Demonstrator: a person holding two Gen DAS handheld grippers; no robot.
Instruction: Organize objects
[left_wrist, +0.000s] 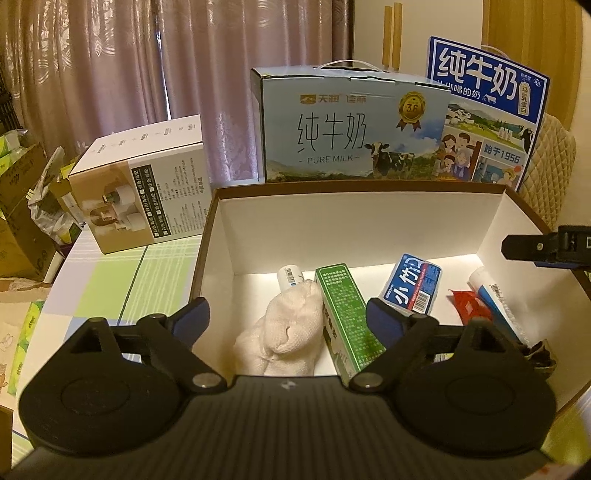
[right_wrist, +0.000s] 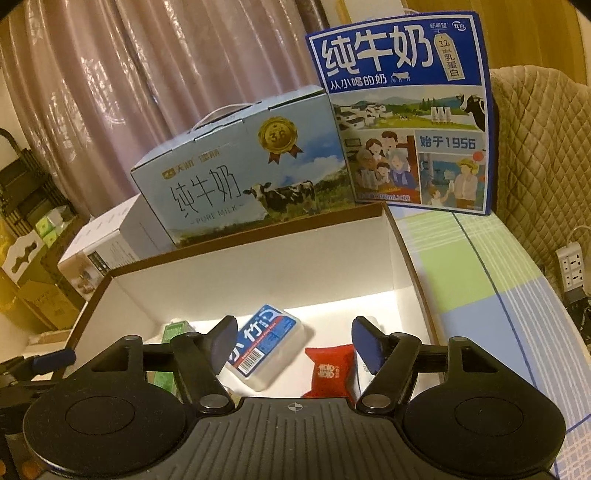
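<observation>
One open tray (left_wrist: 221, 221), brown outside and white inside, stands on a checked tablecloth (left_wrist: 122, 280). Inside it, left to right in the left wrist view: one white bottle (left_wrist: 290, 277), one pale knitted cloth (left_wrist: 284, 328) lying over the bottle's lower end, one green carton (left_wrist: 341, 314) touching the cloth, one blue-and-white case (left_wrist: 412, 284), one red sachet (left_wrist: 467, 304), one white tube (left_wrist: 493, 295) with a blue band just beside the sachet. Outside the tray: one white box (left_wrist: 147, 192) on its side at the left, and two milk cartons behind the far wall, a pale-blue one (left_wrist: 351, 129) and a dark-blue one (left_wrist: 491, 110) standing on end.

Left gripper (left_wrist: 288, 314): jaws spread wide, poised over the cloth and the green carton, neither pad pressing on anything.

Right gripper (right_wrist: 293, 341): jaws moderately apart and empty. In the right wrist view the case and the sachet lie on the tray floor between and below the pads; whether the left pad touches the case cannot be told. Its tip also shows at the right edge of the left wrist view, over the tray's right wall.
</observation>
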